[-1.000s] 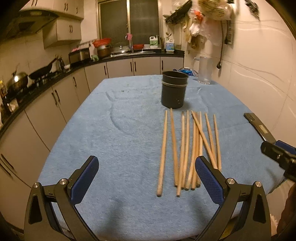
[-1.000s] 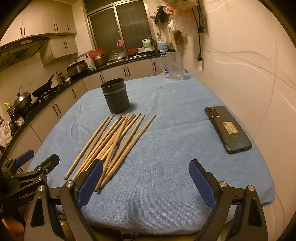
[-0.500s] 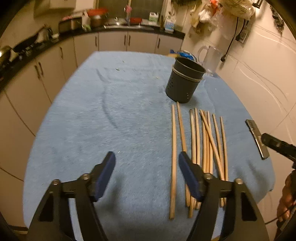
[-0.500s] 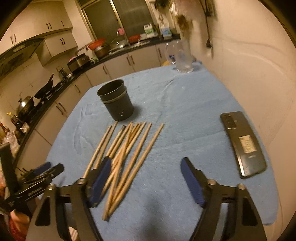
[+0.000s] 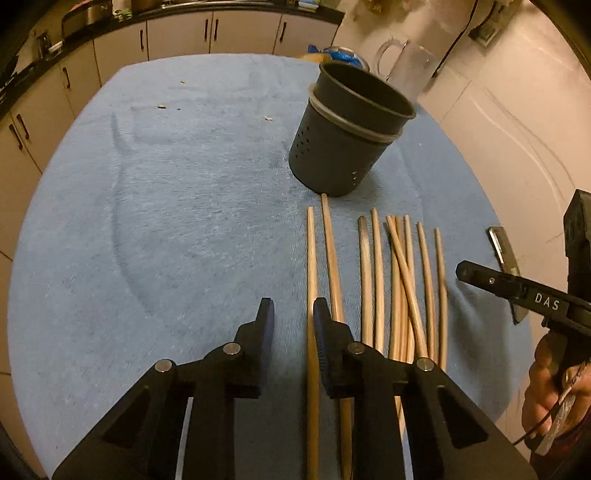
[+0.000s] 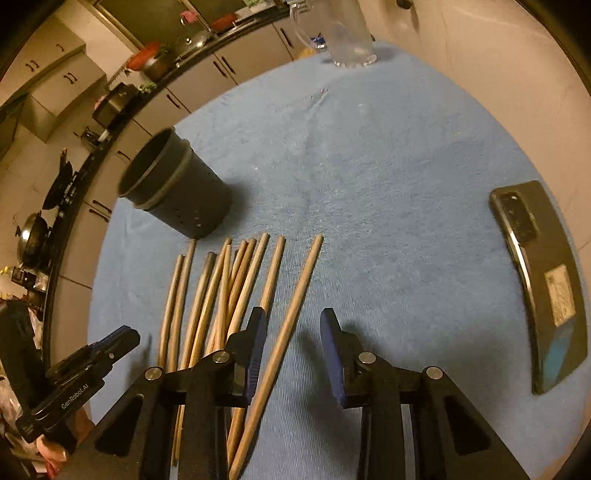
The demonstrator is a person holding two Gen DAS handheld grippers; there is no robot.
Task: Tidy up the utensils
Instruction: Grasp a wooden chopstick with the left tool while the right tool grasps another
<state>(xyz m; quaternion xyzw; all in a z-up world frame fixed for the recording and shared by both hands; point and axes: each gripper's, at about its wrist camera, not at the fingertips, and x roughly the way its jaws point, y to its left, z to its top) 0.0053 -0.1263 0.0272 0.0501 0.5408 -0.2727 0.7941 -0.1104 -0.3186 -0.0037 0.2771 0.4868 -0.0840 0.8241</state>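
Note:
Several wooden chopsticks [image 5: 402, 280] lie side by side on a blue towel [image 5: 166, 221], just in front of a dark grey perforated holder [image 5: 343, 147] that stands upright. My left gripper [image 5: 293, 323] points down at the leftmost chopstick [image 5: 311, 258]. Its jaws are closing with that stick between them, close to the right pad and not pressed. In the right wrist view the holder [image 6: 177, 192] stands at the left. My right gripper [image 6: 293, 325] straddles the rightmost chopstick [image 6: 299, 284]. Its jaws are closing too, with gaps on both sides of the stick.
A dark phone [image 6: 543, 280] lies on the towel at the right edge, near the wall. A clear glass pitcher [image 6: 347, 33] stands at the far end of the table. Kitchen cabinets and a counter with pots run along the left and back.
Both grippers have moved forward and tipped down over the chopsticks. Their jaws have narrowed from wide open, each now around one outer stick.

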